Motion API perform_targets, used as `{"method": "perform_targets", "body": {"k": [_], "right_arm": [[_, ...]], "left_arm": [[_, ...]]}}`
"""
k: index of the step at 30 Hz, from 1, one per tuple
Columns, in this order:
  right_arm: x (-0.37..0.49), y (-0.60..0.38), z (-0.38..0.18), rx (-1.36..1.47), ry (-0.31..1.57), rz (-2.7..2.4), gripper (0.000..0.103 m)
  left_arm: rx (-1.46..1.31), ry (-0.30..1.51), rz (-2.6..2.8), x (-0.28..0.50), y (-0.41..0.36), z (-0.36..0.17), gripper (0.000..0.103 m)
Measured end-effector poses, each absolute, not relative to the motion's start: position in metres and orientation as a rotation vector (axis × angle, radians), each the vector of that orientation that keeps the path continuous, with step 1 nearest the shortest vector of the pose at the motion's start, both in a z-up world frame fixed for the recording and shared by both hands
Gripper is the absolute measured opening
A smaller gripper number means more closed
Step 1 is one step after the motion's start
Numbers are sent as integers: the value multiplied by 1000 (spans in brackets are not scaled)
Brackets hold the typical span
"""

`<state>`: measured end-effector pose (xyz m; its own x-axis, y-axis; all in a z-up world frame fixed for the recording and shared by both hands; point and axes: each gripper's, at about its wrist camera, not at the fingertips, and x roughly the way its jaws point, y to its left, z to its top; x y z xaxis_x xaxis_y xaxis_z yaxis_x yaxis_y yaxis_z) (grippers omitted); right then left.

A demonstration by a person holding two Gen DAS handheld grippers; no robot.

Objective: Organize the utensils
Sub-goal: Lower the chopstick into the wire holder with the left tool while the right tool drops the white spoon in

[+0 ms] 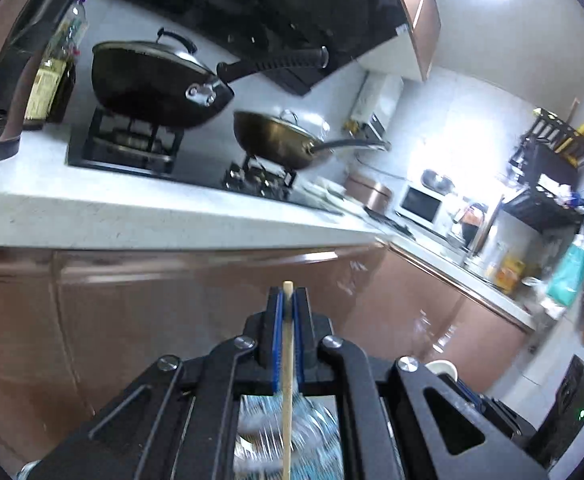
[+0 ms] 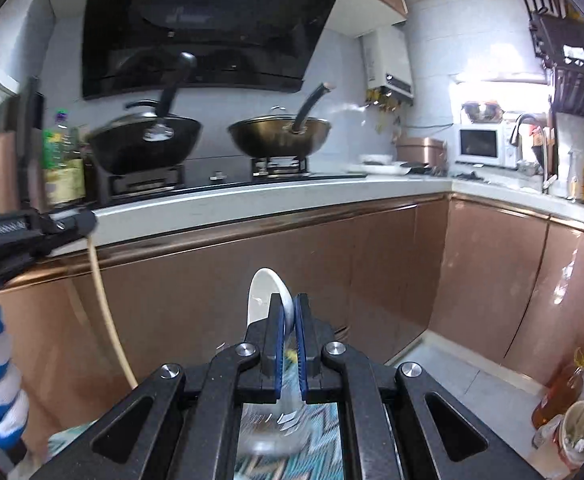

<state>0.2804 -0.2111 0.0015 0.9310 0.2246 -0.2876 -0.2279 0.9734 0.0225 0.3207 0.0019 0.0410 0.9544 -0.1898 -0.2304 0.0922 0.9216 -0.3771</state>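
My left gripper (image 1: 288,300) is shut on a thin wooden chopstick (image 1: 287,360) that runs upright between its blue pads, its tip just above the fingertips. The right wrist view shows that gripper at the left edge (image 2: 79,220) with the chopstick (image 2: 105,312) hanging down from it. My right gripper (image 2: 289,304) is shut on a white ceramic spoon (image 2: 261,300), whose bowl sticks up past the fingertips. Both grippers are held in the air in front of the kitchen cabinets. A clear glass container (image 2: 271,428) shows blurred below the right gripper.
A white counter (image 2: 251,200) carries a stove with a black wok (image 2: 143,144) and a bronze wok (image 2: 279,136). Oil bottles (image 2: 63,168) stand at the left, a microwave (image 2: 486,146) and sink tap at the right. Brown cabinet doors (image 2: 372,272) face me. A patterned cloth lies below.
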Motion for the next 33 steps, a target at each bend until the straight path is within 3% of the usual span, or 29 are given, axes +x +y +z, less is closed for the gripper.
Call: {"method": "perform_targets", "body": {"k": [11,20,23,25,29,33], "right_arm": [[349,-196,-99,-4,292,129,6],[349,-183,-134,-19,317,155,11],[349,-184,-133,-12,327,175,21],[346,-183,-129,-9,320,179,37],[330,-189,-111,1,309,179,38],[308,-198,-88,15,293,177,41]], "left_arm": [[-202,205,-48,375,-42,-41,5],[-150,232,-32,377,-50,-87,6],[-151,246,-34,373,-48,-93,6],[-153,260,-41,369,-47,-94,8],[-152,254,-47,353,-39,-81,30],[-152,239,-43,327,-27,-60,40]]}}
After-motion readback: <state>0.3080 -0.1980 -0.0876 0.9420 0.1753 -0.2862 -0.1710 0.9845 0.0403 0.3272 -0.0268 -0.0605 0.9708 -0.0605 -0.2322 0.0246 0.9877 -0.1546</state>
